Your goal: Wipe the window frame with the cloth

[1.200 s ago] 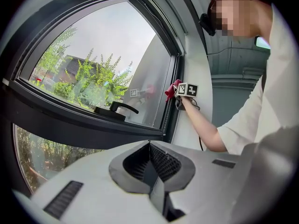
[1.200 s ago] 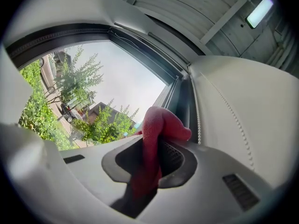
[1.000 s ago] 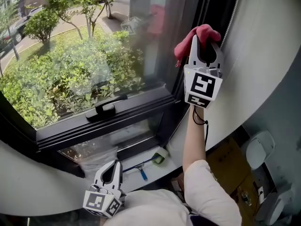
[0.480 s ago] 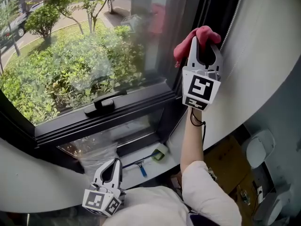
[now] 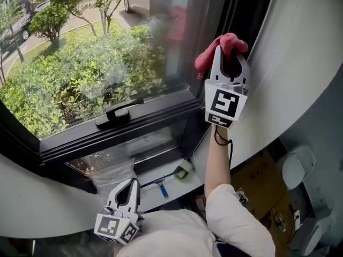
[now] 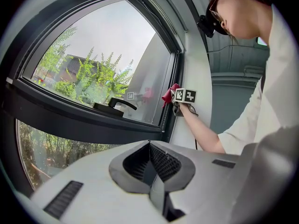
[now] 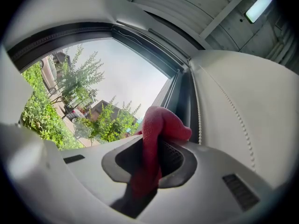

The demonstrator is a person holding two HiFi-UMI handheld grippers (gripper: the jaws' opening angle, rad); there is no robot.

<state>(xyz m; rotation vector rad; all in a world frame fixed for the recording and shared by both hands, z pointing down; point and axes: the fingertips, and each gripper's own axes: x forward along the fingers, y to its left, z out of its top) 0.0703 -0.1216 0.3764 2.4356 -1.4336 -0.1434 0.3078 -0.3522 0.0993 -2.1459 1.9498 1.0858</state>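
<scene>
My right gripper point(image 5: 229, 55) is shut on a red cloth point(image 5: 224, 47) and holds it against the dark vertical window frame point(image 5: 222, 20) at the glass's right edge. In the right gripper view the cloth point(image 7: 156, 134) bulges out between the jaws, right by the frame point(image 7: 180, 94). My left gripper point(image 5: 127, 193) hangs low in front of the body, shut, with nothing between its jaws point(image 6: 156, 164). From the left gripper view the cloth point(image 6: 169, 93) and the right gripper point(image 6: 174, 91) show far off at the frame point(image 6: 176, 78).
A black window handle point(image 5: 119, 112) sits on the lower sash bar. A small squeegee-like tool point(image 5: 172, 179) lies on the sill below. A beaded blind cord point(image 5: 262, 20) hangs along the pale wall point(image 5: 300, 63) to the right. Boxes lie on the floor point(image 5: 262, 189).
The right gripper with the cloth has slid slightly left and down along the frame. The left gripper has stayed put.
</scene>
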